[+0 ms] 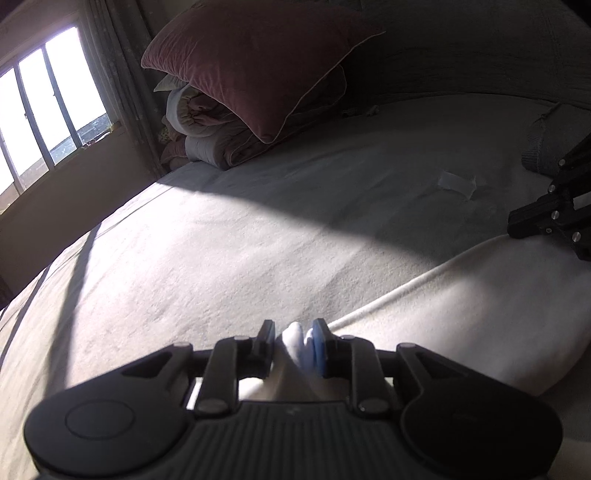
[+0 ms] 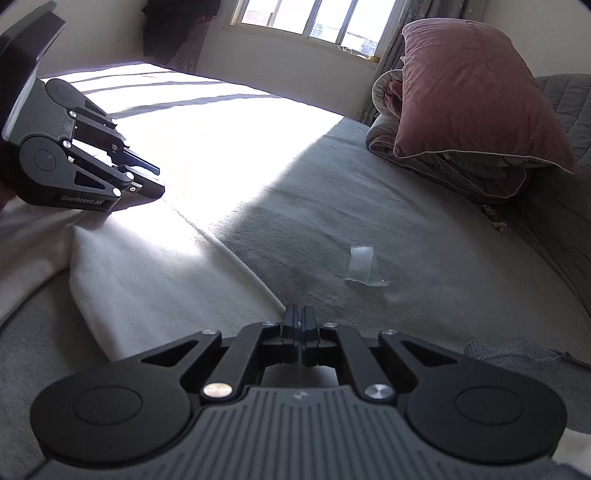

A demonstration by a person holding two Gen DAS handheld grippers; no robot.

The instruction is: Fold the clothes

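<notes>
Inspector: Jaws first, left to right. Left gripper (image 1: 293,338) stands partly apart, with a bunched fold of the white garment (image 1: 461,314) standing up between its pads. From its own view I cannot tell whether the pads press on that fold.

Clerk: And from the other camera?

Inspector: Right wrist view shows the left gripper (image 2: 157,181) low over the garment's (image 2: 155,280) edge, jaws a little apart; the fabric at the tips is lost in glare.

Clerk: Where does the garment lie?

Inspector: Flat on the grey bedsheet (image 1: 221,229), spreading rightward from the left jaws toward the right gripper (image 1: 517,225), whose tips rest at its far hem.

Clerk: Right gripper?

Inspector: Right gripper (image 2: 300,314) has its jaws fully together. Nothing is visible between them. The garment's hem runs just left of and beneath them.

Clerk: Other items?

Inspector: Ahead and slightly right of the right jaws, a small clear plastic scrap (image 2: 362,266) on the sheet. Further ahead, right, a pink pillow (image 2: 476,92) leaning on a rolled quilt (image 2: 384,122). Window (image 2: 314,18) beyond.
</notes>
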